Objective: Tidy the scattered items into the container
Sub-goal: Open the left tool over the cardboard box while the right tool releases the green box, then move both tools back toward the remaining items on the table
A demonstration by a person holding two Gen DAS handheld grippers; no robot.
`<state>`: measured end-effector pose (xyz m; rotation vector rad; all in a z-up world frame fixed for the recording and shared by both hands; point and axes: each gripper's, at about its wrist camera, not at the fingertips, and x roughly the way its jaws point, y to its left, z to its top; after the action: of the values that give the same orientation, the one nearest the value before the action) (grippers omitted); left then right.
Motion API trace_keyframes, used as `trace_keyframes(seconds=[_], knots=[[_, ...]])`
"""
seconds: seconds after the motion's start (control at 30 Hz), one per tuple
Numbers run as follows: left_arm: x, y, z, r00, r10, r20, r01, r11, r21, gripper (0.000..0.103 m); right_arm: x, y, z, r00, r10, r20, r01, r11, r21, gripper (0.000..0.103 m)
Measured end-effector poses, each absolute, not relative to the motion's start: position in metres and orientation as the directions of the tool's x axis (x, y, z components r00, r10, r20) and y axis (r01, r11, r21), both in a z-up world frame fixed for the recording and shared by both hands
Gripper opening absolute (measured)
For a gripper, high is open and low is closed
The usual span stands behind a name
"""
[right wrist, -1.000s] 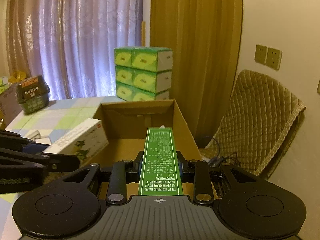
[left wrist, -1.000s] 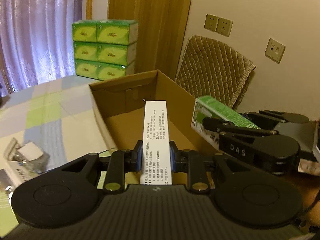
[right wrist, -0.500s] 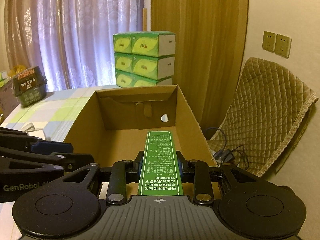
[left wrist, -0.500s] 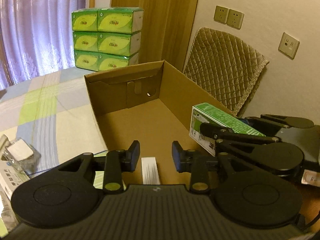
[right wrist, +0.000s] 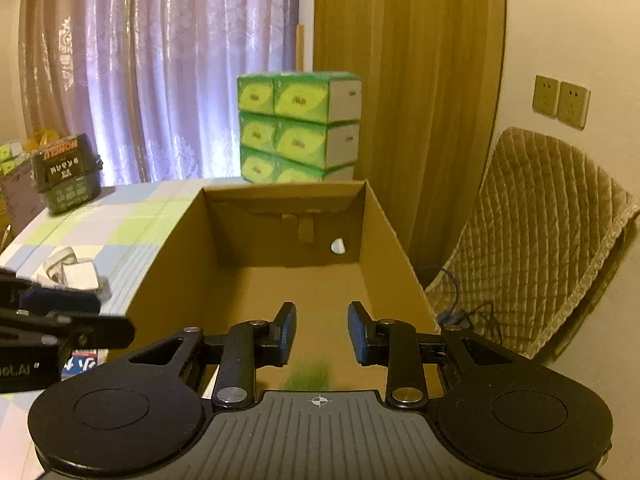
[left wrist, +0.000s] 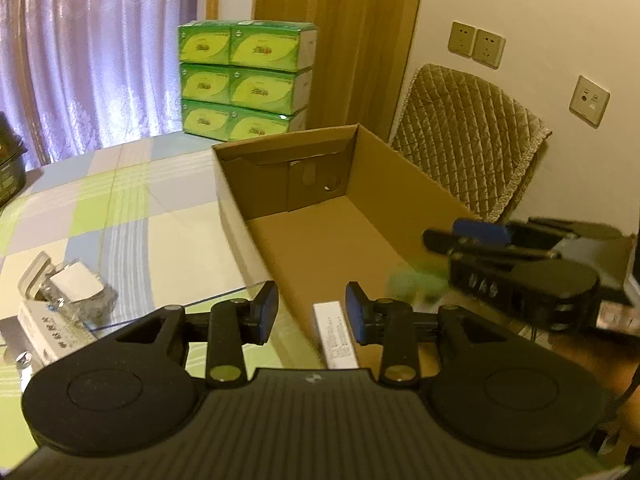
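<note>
The cardboard box sits open-topped on the table, plain brown with tall walls, a folded flap and a small round hole in its far end; most of its floor is bare. The left gripper hangs over the box's near left edge with its jaws spread wide and nothing between them. Just below it, on the box floor at the near end, lies a long white carton printed with small dark text, its length running away from the camera. The right gripper hovers over the near end of the box, jaws likewise wide apart and empty. Under it shows a green carton, only a blurred green smear in the right wrist view and a similar blur in the left wrist view beside the right gripper, so its markings cannot be read. On the checked tablecloth to the left of the box lie a white medicine box and a crinkled clear packet resting on it. A stack of green tissue packs stands beyond the box, by the purple curtain.
</note>
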<state>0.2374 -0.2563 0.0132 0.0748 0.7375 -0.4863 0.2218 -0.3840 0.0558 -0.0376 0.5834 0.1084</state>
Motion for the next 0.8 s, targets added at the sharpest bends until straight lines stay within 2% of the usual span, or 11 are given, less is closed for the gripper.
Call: trace_keyframes(seconds=[0.2,0.27,0.3,0.33,0.37,0.43,0.5,0.6,0.67,0.8], knots=[[0.227,-0.235,0.013,0.647,-0.370,-0.666,0.411,0.906,-0.103,0.033,0.216,-0.387,0.061,0.838,0.077,-0.539,-0.092,0.996,0.000,0.034],[0.222,-0.226,0.013,0.653,-0.362,-0.665,0.395,0.912,-0.109,0.039,0.212,-0.389,0.063,0.844,0.073,-0.532,-0.080,0.997,0.009,0.035],[0.219,-0.221,0.013,0.658,-0.357,-0.663,0.386,0.916,-0.111,0.041,0.209,-0.389,0.065,0.846,0.074,-0.528,-0.076,0.997,0.016,0.044],[0.216,-0.217,0.014,0.662,-0.352,-0.662,0.377,0.919,-0.112,0.045,0.206,-0.390,0.067,0.849,0.075,-0.523,-0.073,0.997,0.024,0.084],[0.212,-0.212,0.014,0.666,-0.350,-0.659,0.370,0.922,-0.115,0.047,0.201,-0.390,0.070,0.858,0.075,-0.508,-0.067,0.997,0.034,0.103],[0.205,-0.203,0.016,0.668,-0.349,-0.657,0.361,0.924,-0.124,0.048,0.190,-0.389,0.077,0.880,0.092,-0.466,-0.074,0.996,0.056,0.103],[0.198,-0.195,0.016,0.673,-0.343,-0.656,0.352,0.928,-0.124,0.053,0.185,-0.383,0.084,0.876,0.105,-0.471,-0.088,0.994,0.058,0.103],[0.188,-0.181,0.017,0.684,-0.325,-0.653,0.329,0.936,-0.121,0.062,0.173,-0.371,0.095,0.881,0.133,-0.453,-0.112,0.991,0.074,0.103],[0.179,-0.169,0.018,0.697,-0.308,-0.648,0.314,0.943,-0.110,0.072,0.164,-0.362,0.101,0.885,0.154,-0.439,-0.132,0.988,0.081,0.103],[0.162,-0.138,0.014,0.715,-0.248,-0.654,0.275,0.959,-0.064,0.081,0.148,-0.336,0.109,0.881,0.206,-0.427,-0.183,0.978,0.096,0.103]])
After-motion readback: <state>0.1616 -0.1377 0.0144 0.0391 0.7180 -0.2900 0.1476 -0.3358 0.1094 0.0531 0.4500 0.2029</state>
